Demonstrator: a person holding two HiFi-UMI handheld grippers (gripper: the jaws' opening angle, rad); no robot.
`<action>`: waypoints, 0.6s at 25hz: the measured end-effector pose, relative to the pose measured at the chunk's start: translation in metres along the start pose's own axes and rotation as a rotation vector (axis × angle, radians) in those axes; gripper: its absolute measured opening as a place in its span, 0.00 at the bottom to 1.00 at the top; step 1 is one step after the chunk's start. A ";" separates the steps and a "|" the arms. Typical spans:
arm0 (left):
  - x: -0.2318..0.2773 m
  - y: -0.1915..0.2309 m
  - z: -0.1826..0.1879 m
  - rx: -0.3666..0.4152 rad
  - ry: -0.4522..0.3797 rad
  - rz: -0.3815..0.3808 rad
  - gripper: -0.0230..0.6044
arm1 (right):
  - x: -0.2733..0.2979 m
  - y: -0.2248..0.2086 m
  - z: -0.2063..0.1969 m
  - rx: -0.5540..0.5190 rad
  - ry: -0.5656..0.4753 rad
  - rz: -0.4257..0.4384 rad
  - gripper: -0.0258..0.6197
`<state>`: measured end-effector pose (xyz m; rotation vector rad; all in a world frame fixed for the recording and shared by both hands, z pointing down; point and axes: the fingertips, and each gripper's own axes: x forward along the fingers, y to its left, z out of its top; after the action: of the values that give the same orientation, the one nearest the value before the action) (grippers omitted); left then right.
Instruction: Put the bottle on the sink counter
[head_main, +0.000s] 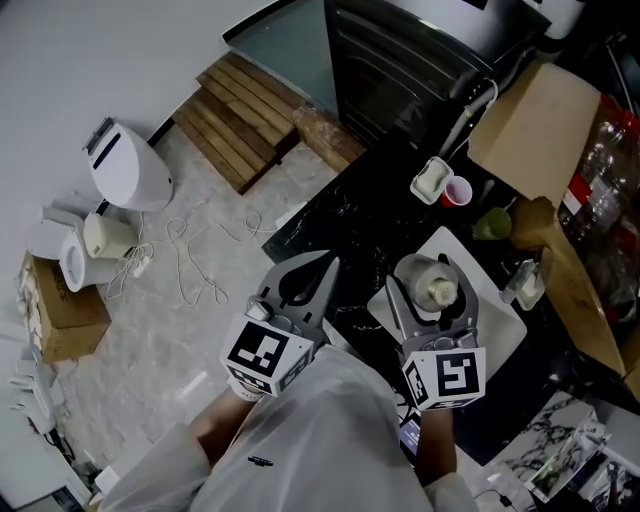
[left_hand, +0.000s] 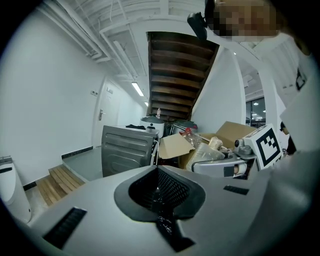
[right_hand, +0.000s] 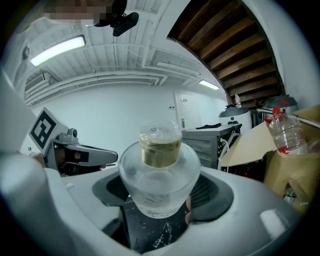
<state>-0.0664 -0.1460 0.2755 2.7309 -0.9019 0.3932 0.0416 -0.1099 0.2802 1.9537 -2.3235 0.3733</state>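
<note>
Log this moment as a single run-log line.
right gripper: shut on bottle | left gripper: shut, empty | bottle: upright, above white tray on black counter | placed: cannot tell

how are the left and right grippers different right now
The left gripper's jaws are shut together with nothing between them; the right gripper's jaws are clamped around a clear bottle with a gold cap. The left gripper sits at the dark counter's edge, while the right gripper is above the white tray. Both point away from the person and carry a marker cube.
</note>
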 end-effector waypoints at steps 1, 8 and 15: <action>0.003 0.000 0.001 0.001 -0.002 -0.006 0.05 | 0.003 -0.003 0.001 0.000 -0.001 -0.005 0.58; 0.024 0.011 0.007 0.005 -0.001 -0.034 0.05 | 0.023 -0.015 0.005 0.006 0.012 -0.036 0.58; 0.045 0.031 0.006 -0.001 0.014 -0.041 0.05 | 0.048 -0.028 0.010 -0.003 0.018 -0.068 0.58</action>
<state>-0.0489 -0.1968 0.2888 2.7375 -0.8405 0.4028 0.0613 -0.1628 0.2845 2.0131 -2.2384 0.3807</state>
